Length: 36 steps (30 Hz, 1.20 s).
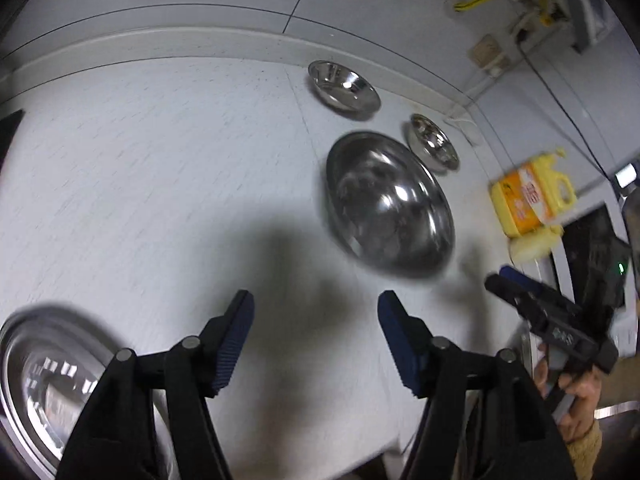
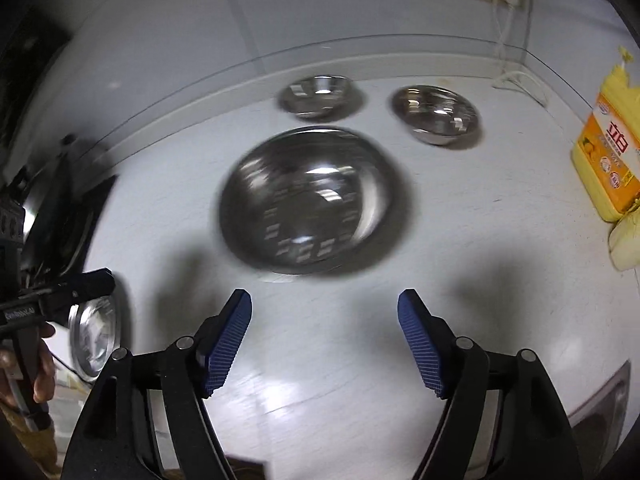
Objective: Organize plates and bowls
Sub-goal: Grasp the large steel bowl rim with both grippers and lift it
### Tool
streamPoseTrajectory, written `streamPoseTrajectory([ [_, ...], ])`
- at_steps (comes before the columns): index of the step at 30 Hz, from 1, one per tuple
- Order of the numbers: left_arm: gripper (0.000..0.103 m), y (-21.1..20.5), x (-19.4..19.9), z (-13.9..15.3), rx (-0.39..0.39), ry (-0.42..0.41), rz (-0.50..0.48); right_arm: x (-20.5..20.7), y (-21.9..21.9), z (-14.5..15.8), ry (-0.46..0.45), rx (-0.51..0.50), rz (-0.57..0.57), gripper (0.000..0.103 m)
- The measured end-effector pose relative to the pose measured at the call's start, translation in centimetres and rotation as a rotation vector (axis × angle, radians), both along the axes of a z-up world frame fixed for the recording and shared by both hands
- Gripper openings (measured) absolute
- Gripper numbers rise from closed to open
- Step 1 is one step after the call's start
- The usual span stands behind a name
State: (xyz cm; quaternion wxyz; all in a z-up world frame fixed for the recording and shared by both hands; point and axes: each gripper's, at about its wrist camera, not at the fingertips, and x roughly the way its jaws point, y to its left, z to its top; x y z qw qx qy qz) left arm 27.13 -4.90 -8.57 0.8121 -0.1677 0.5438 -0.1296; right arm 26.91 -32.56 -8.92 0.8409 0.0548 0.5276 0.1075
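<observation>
A large steel bowl (image 1: 390, 204) (image 2: 308, 198) sits on the white counter, blurred. Two smaller steel bowls stand behind it by the wall: one (image 1: 344, 89) (image 2: 318, 94) on the left, one (image 1: 434, 142) (image 2: 436, 114) on the right. A steel plate (image 1: 44, 384) (image 2: 94, 334) lies at the counter's near left. My left gripper (image 1: 316, 320) is open and empty, above bare counter between plate and large bowl. My right gripper (image 2: 324, 316) is open and empty, just short of the large bowl. The right gripper also shows in the left wrist view (image 1: 516, 284).
A yellow detergent jug (image 1: 532, 196) (image 2: 608, 152) and a pale sponge (image 2: 626, 244) stand at the right. Wall sockets and cables (image 1: 504, 60) hang behind. A dark stove area (image 2: 60, 208) lies at the left. A sink edge (image 2: 600, 404) shows at the near right.
</observation>
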Motion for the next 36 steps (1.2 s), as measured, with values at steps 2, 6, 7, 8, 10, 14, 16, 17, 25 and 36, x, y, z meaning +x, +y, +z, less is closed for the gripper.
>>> streamPoseTrajectory([
  [2,0.063,-1.0,2.5,-0.8,0.018,0.017,0.018,2.2,-1.5,-0.8,0.017,0.03,0.003,0.072],
  [6,0.063,-2.8,6.6,-2.8,0.034,0.063,0.039,5.8,-3.6,-2.1,0.04,0.081,0.003,0.072],
  [7,0.063,-3.0,7.3,-3.3,0.04,0.075,0.035,6.7,-3.7,-2.4,0.046,0.097,0.01,0.072],
  [8,0.063,-3.2,7.9,-3.8,0.047,0.091,0.041,7.3,-3.7,-2.7,0.052,0.115,0.019,0.072],
  [10,0.063,-3.4,9.0,-4.7,0.046,0.124,0.047,8.4,-3.7,-3.5,0.071,0.139,0.04,0.072],
  [14,0.063,-4.2,10.3,-6.0,0.046,0.173,0.029,10.7,-3.7,-5.6,0.147,0.192,0.075,0.072],
  [16,0.063,-4.7,10.6,-6.1,0.069,0.161,0.012,11.3,-3.7,-6.4,0.18,0.218,0.083,0.072],
  [17,0.063,-5.0,10.8,-6.2,0.079,0.164,-0.002,11.5,-3.8,-6.9,0.202,0.232,0.082,0.072],
  [25,0.063,-5.8,11.5,-6.3,0.095,0.2,-0.018,12.2,-3.9,-8.6,0.267,0.268,0.076,0.058],
  [36,0.011,-6.2,11.9,-6.4,0.088,0.19,-0.007,12.0,-4.2,-9.0,0.259,0.282,0.044,0.012],
])
